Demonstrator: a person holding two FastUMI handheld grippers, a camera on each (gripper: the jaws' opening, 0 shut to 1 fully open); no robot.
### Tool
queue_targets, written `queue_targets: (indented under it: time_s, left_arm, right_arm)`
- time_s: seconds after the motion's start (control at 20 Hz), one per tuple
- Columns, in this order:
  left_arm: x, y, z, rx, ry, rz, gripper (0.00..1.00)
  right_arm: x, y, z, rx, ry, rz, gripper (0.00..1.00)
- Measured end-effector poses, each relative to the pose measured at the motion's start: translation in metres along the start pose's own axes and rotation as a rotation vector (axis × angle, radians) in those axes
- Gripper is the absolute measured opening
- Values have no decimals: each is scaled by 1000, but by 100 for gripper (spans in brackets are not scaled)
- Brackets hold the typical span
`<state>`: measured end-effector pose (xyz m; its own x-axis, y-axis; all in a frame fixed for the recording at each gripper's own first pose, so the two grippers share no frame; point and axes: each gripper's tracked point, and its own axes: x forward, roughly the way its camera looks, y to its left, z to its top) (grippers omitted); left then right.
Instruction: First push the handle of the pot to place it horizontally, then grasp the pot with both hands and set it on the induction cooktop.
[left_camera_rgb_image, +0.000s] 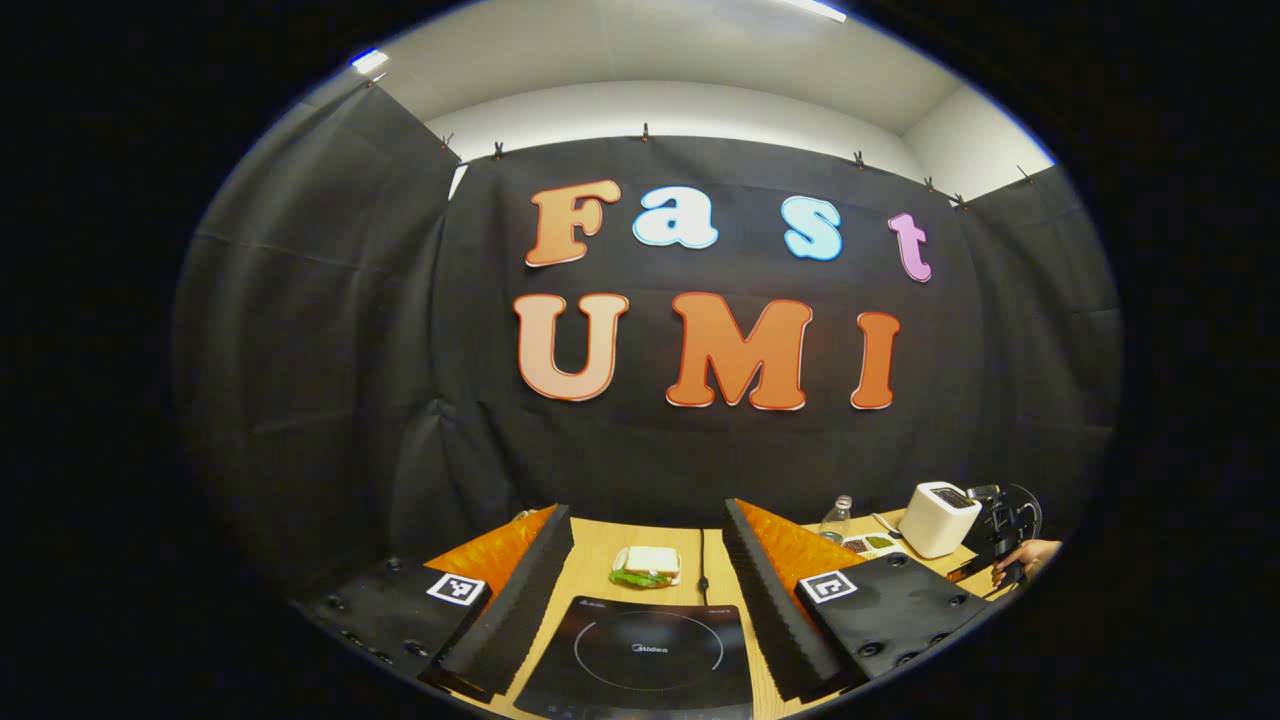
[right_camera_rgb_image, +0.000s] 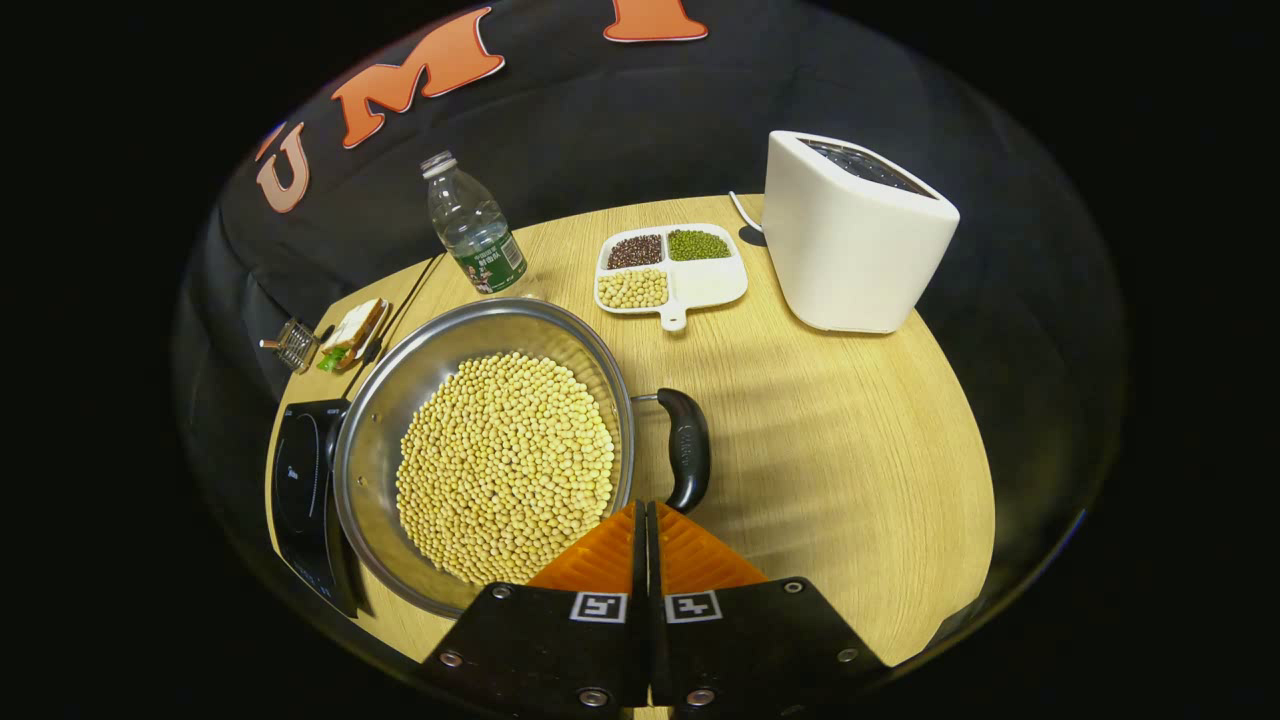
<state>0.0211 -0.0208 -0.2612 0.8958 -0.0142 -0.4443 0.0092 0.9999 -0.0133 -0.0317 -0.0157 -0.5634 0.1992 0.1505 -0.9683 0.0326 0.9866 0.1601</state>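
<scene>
in the left gripper view, the left gripper hangs above a pale wooden table with its two fingers spread wide apart, nothing between them. below the gap lies the black induction cooktop, flat on the table. just beyond it sits a sandwich, and a thin black cable runs past it toward the back. black cloth hangs as the booth wall behind the table, and above the cloth a white ceiling shows with a strip light. off to the right stand a clear bottle, a white toaster and a small divided dish. at the far right edge, a hand holds the other gripper's black body.

in the right gripper view, the right gripper has its fingers pressed together, holding nothing, the tips just beside the pot's near rim. the steel pot stands on the table, full of yellow beans, its black handle sticking out on the right, close to the fingertips. the pot's left side overlaps the cooktop's edge. behind it stand the bottle, the divided dish with three kinds of beans, and the toaster. the sandwich and a small metal clip lie at the table's far left.
</scene>
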Motion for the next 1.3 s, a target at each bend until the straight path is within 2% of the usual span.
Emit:
queue_targets:
  time_s: [0.2, 0.3, 0.4, 0.5, 0.55, 0.6, 0.65, 0.7, 0.75, 0.8, 0.9, 1.05, 1.1, 1.15, 1.2, 1.3]
  left_arm:
    - [32, -38, -44, 29, 126, -61, 98]
    - [48, -64, -71, 14, 199, -111, 100]
    - [63, -90, -102, -13, 284, -161, 97]
    - [77, -117, -133, -47, 376, -210, 99]
    - [81, -128, -148, -62, 421, -233, 99]
    - [86, -140, -163, -69, 463, -251, 99]
    - [94, -154, -179, -75, 503, -265, 99]
    - [100, -164, -190, -77, 539, -274, 99]
    - [106, -174, -204, -75, 573, -286, 99]
    - [108, -180, -214, -72, 604, -293, 99]
    - [118, -189, -237, -55, 664, -296, 99]
    - [131, -197, -266, -44, 745, -286, 99]
    - [134, -198, -274, -43, 771, -282, 99]
    - [137, -194, -282, -42, 801, -269, 99]
    - [141, -192, -291, -41, 827, -256, 100]
    - [151, -189, -311, -25, 862, -223, 100]
  right_arm:
    - [-11, -5, 12, -2, -43, 3, 0]
    - [-17, -2, 18, -1, -53, 16, 1]
    - [-22, 0, 27, 0, -75, 19, 0]
    - [-27, 4, 35, 2, -95, 18, 21]
    - [-28, 6, 35, -1, -94, 17, 26]
    - [-28, 6, 37, -6, -93, 17, 40]
    - [-28, 9, 38, -9, -92, 19, 46]
    - [-27, 12, 38, -10, -87, 25, 58]
    - [-25, 13, 38, -12, -78, 29, 58]
    - [-22, 15, 37, -17, -70, 30, 73]
    - [-15, 13, 34, -32, -54, 23, 85]
    - [-2, 6, 33, -44, -35, 1, 93]
    - [2, 2, 32, -42, -31, -8, 94]
    - [5, -1, 31, -43, -24, -14, 88]
    - [8, -3, 30, -45, -15, -16, 94]
    - [14, -6, 30, -50, -4, -19, 94]
